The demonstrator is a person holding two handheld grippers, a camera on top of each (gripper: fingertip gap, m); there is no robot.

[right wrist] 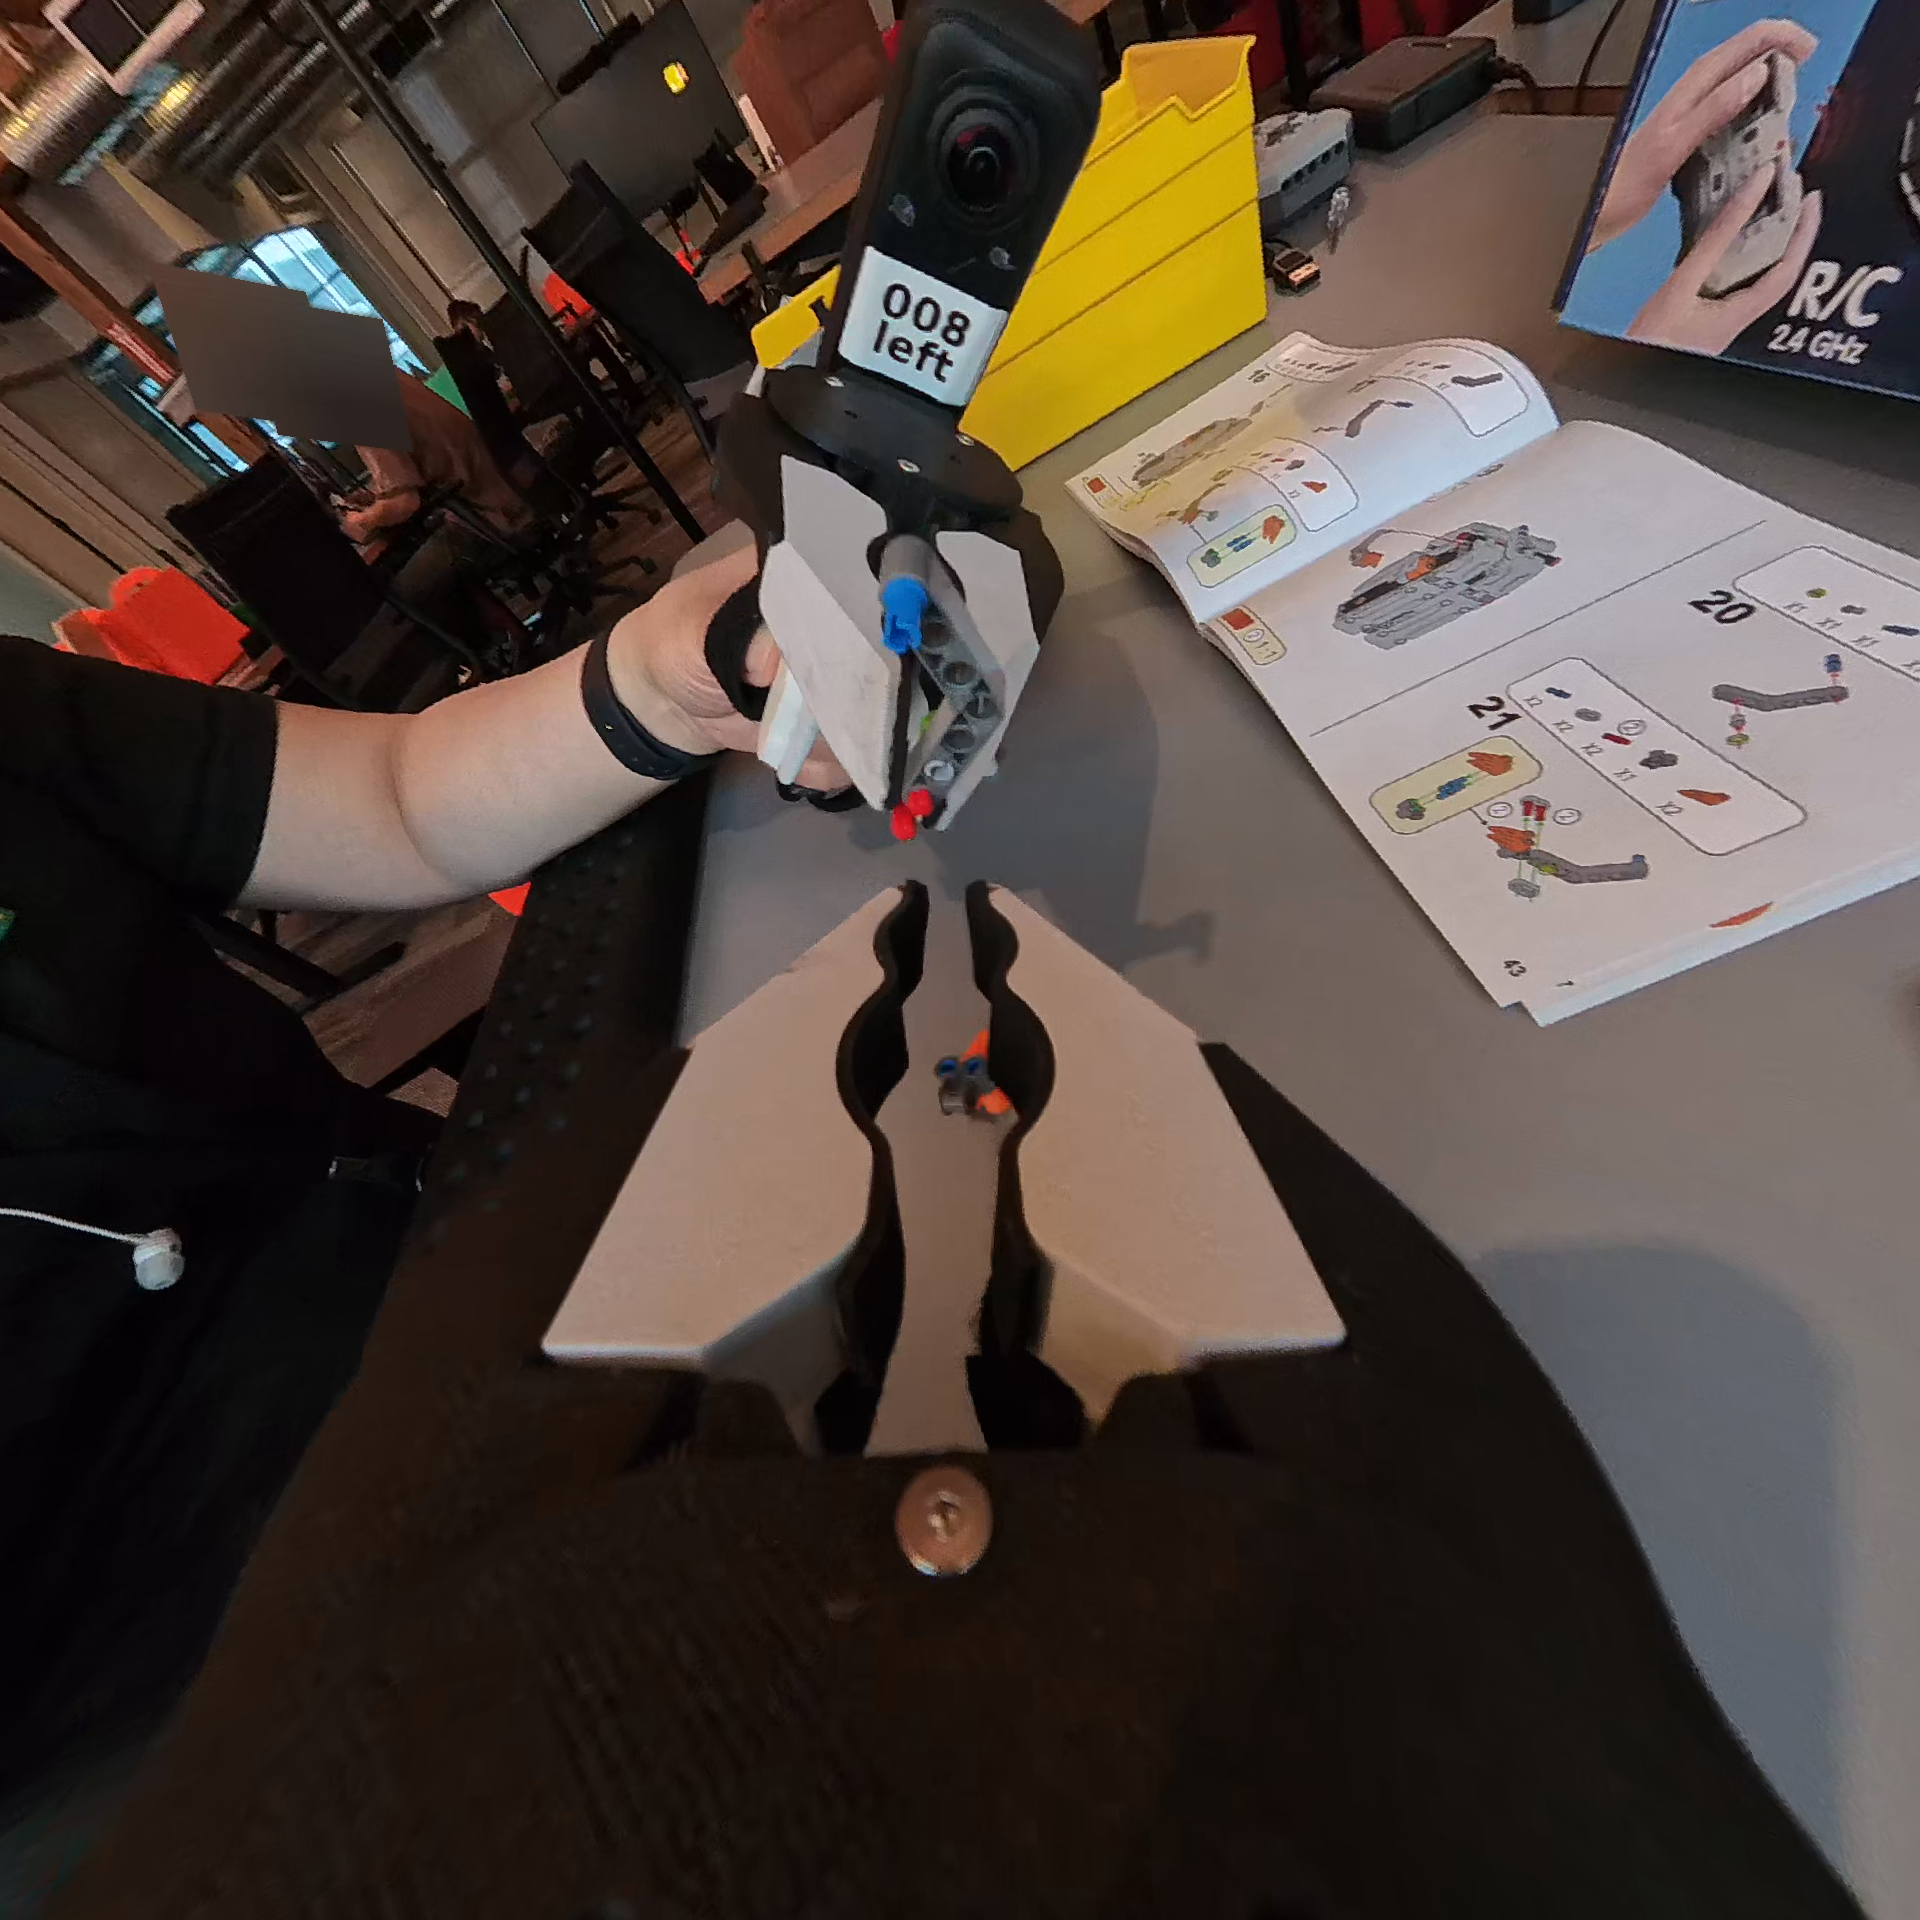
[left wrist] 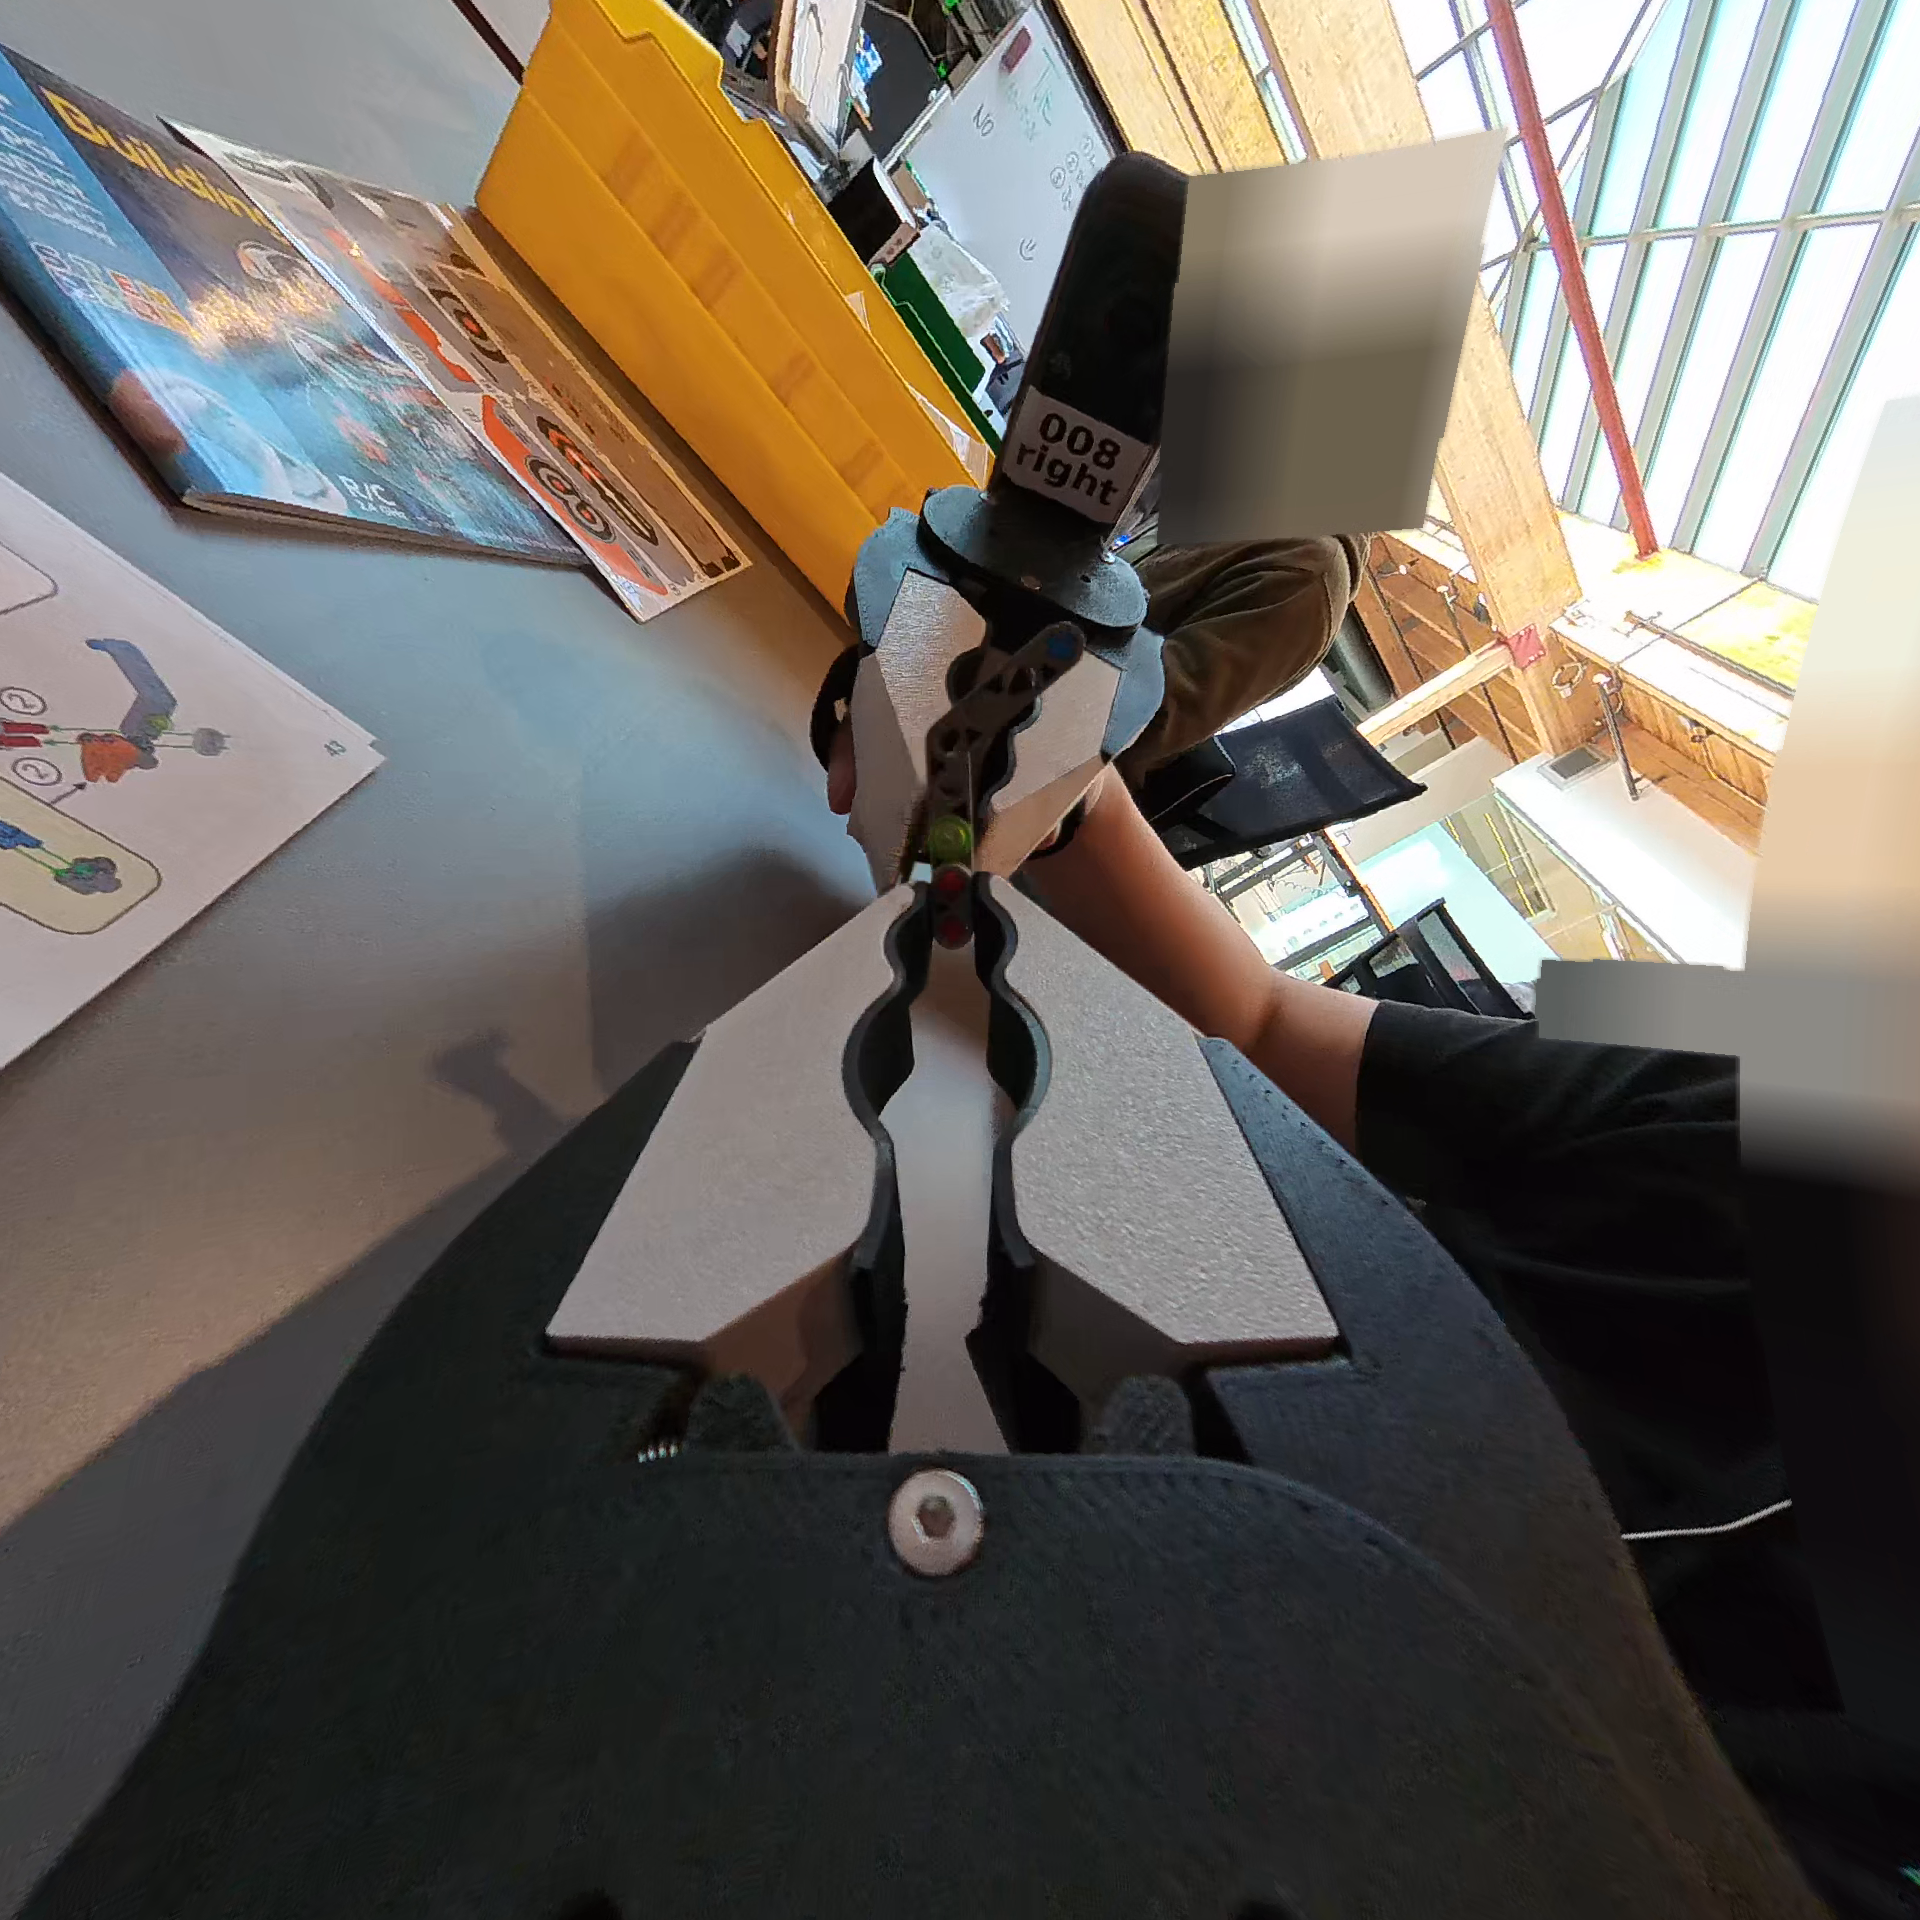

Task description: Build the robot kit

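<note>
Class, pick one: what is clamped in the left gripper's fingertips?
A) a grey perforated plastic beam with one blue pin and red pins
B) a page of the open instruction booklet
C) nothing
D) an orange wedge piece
A: the right wrist view shows the left gripper shut on the grey perforated plastic beam, with the red pins at the fingertips and the blue pin at the beam's other end.
</note>
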